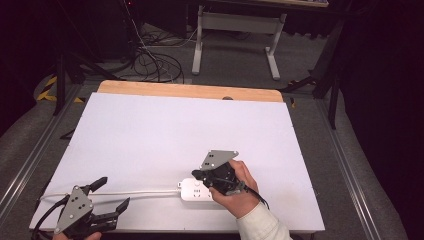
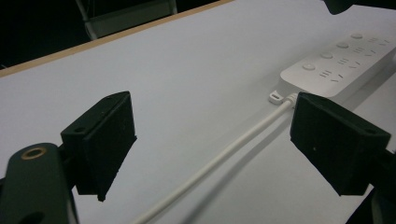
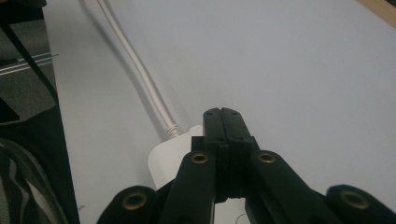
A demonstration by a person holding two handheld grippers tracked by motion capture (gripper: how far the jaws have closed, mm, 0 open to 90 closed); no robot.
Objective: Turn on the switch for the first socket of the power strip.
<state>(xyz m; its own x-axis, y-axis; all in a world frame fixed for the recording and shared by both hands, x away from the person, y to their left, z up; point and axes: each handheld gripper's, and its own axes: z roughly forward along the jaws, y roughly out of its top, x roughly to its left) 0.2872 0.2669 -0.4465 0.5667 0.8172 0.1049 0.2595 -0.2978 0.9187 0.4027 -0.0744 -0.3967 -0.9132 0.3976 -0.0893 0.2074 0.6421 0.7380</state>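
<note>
High view frames a flat white table top with a smooth matte surface and a strip of pale wood along its far edge, standing on a grey carpeted floor. A white power strip lies on the near part of the table, toward the right: a low, rounded-corner plastic block, smooth and slightly glossy, with a row of small round buttons and socket slots on its top face, as the left gripper view makes plain. A round white cord leaves its left end through a ribbed strain relief and runs along the table toward the near left corner; in the left gripper view the cord passes between the two pads without touching them. The left gripper, black with a grey three-cornered plate, sits at the near left corner with its jaws spread wide and nothing in them; its blocky pads look like matte foam. The right gripper, held in a hand with a white sleeve, hangs just over the power strip, its jaws pressed together with nothing between them; in the right gripper view the tips sit above the end of the strip where the cord enters.
</note>
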